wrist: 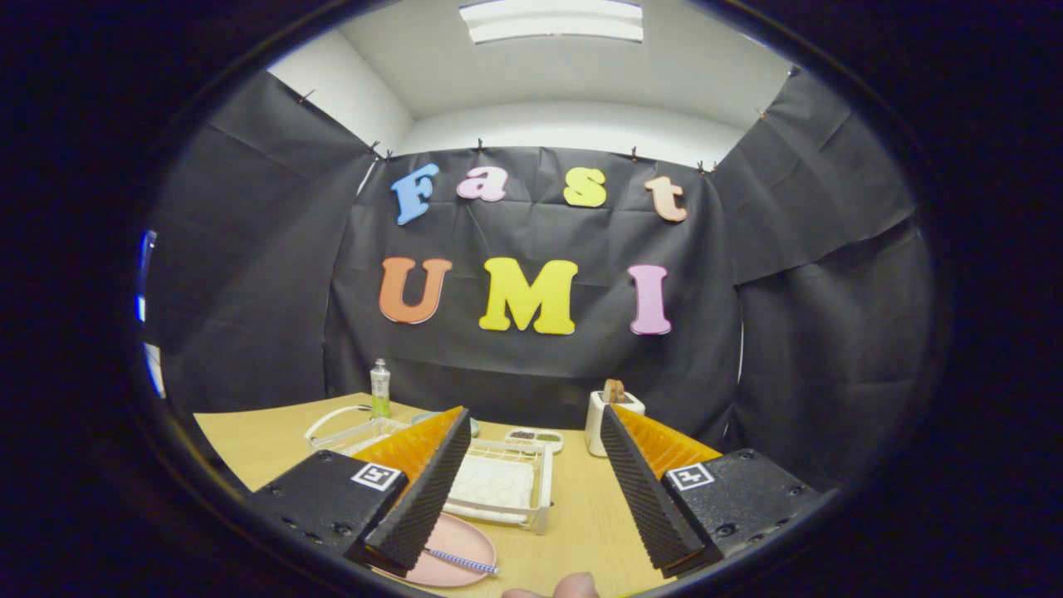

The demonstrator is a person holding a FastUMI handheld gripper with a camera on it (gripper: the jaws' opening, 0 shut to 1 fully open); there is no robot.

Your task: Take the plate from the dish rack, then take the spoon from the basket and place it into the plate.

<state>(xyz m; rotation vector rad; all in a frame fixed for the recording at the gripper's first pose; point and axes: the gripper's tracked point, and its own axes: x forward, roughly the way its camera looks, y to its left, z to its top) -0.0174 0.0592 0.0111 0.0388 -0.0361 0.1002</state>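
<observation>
My gripper (533, 411) is open and held above the wooden table (581, 523), with nothing between its fingers. A pink plate (465, 544) lies on the table below the base of the left finger (423, 490), which partly covers it. On the plate rests a spoon whose blue-and-white striped handle (462, 562) sticks out from under that finger; its bowl is hidden. A white wire rack (502, 486) with a white liner stands just beyond the plate, between the fingers. A second white wire basket (345, 428) with a curved handle sits behind the left finger.
A green bottle (380, 389) stands at the back left. A white toaster (600, 419) with bread in it stands beyond the right finger. A small divided dish (536, 437) lies near the booth's wall. A person's fingertip (573, 586) shows at the near edge.
</observation>
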